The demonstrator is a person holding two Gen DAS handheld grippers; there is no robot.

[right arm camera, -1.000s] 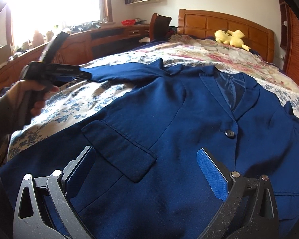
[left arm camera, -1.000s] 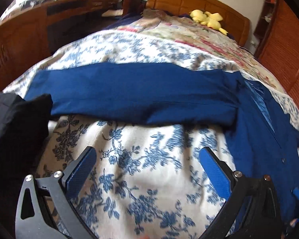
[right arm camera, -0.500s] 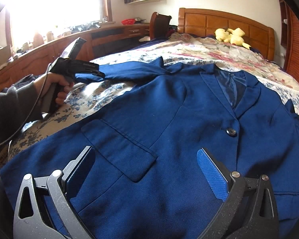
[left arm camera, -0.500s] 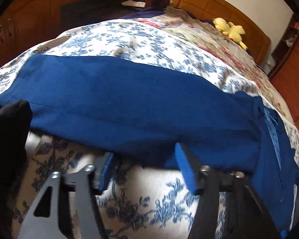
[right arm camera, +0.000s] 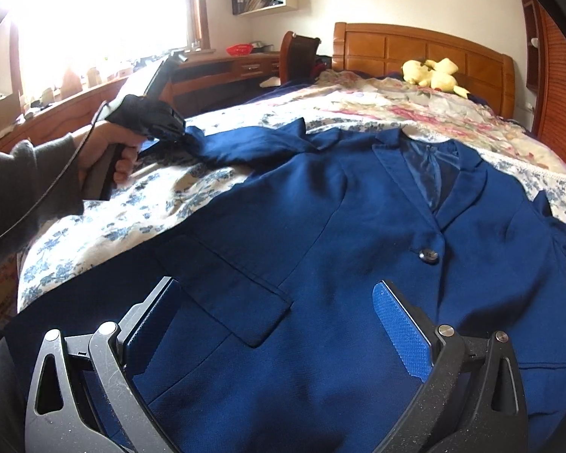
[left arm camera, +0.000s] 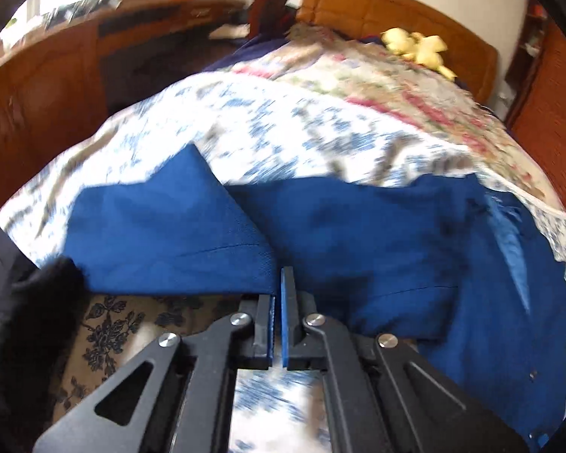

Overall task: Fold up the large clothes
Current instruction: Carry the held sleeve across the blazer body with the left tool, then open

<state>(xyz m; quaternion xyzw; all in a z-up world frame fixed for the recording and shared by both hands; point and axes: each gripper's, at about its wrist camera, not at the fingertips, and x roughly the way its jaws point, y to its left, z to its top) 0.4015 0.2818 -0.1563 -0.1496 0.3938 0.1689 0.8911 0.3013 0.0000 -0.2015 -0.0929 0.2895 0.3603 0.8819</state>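
Plush toy (right arm camera: pixel 432 72) (yellow) near headboard (right arm camera: pixel 415 49)

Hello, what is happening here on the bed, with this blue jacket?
A person is folding a blue jacket laid face up on the bed. The left gripper is shut on the jacket's sleeve and lifts its edge. The right gripper is open above the jacket's lower front, touching nothing.

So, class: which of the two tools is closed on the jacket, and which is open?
The left tool is closed, pinching the blue jacket's sleeve. The right tool hangs open above the jacket's front, gripping nothing.
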